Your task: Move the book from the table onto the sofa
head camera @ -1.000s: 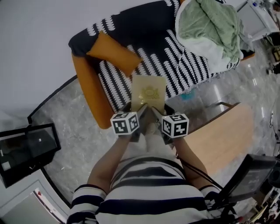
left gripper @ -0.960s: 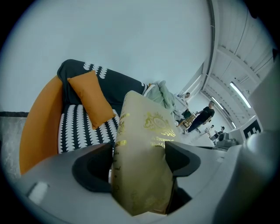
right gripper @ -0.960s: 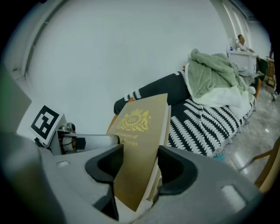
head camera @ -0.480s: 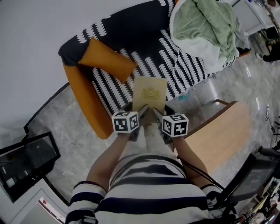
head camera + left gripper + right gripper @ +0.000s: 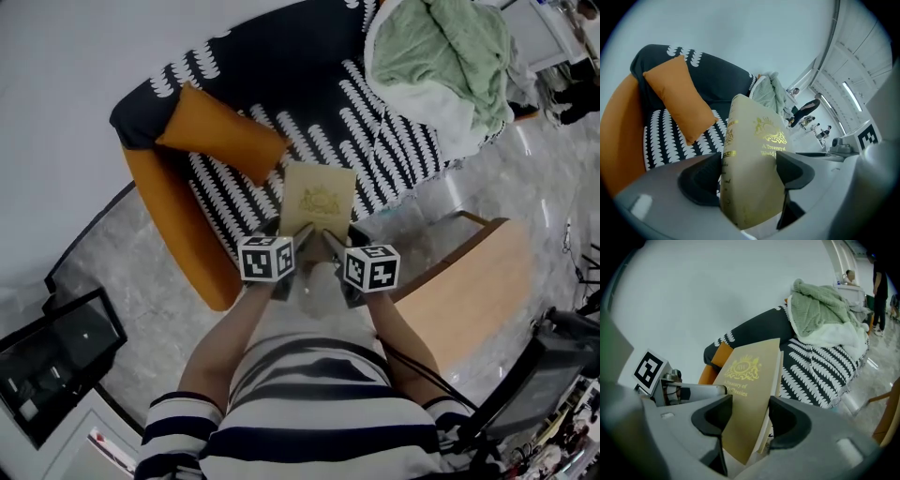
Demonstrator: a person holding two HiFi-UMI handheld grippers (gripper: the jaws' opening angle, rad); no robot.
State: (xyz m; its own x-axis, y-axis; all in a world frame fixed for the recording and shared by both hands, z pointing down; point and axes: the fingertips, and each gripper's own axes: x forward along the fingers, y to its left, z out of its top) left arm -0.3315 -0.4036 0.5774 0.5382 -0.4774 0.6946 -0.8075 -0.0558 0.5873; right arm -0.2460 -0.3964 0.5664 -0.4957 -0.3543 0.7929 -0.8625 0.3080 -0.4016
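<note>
Book (image 5: 319, 199) cover carries gold print. Under a gold crest with a crown you can read "A Treasury of". The line below it begins with "World's" in the left gripper view and ends with "Classics" in the right gripper view. The spine has gold bands and small gold letters, too blurred to read. It is a closed hardback in pale olive-beige, and the light page edges show on its right side.

You hold the book by its near end with both grippers. Your left gripper (image 5: 286, 234) has its jaws closed on the corner at the spine side. Your right gripper (image 5: 339, 236) has its jaws closed on the corner at the page side. The book is over the front of the seat of the sofa (image 5: 178, 211), which has orange sides and a black cover with a white pattern. Whether its far end touches the seat, I cannot tell. An orange cushion (image 5: 223, 134) lies near it on the left. The table (image 5: 473, 295) stands at your right, apart from the book.
</note>
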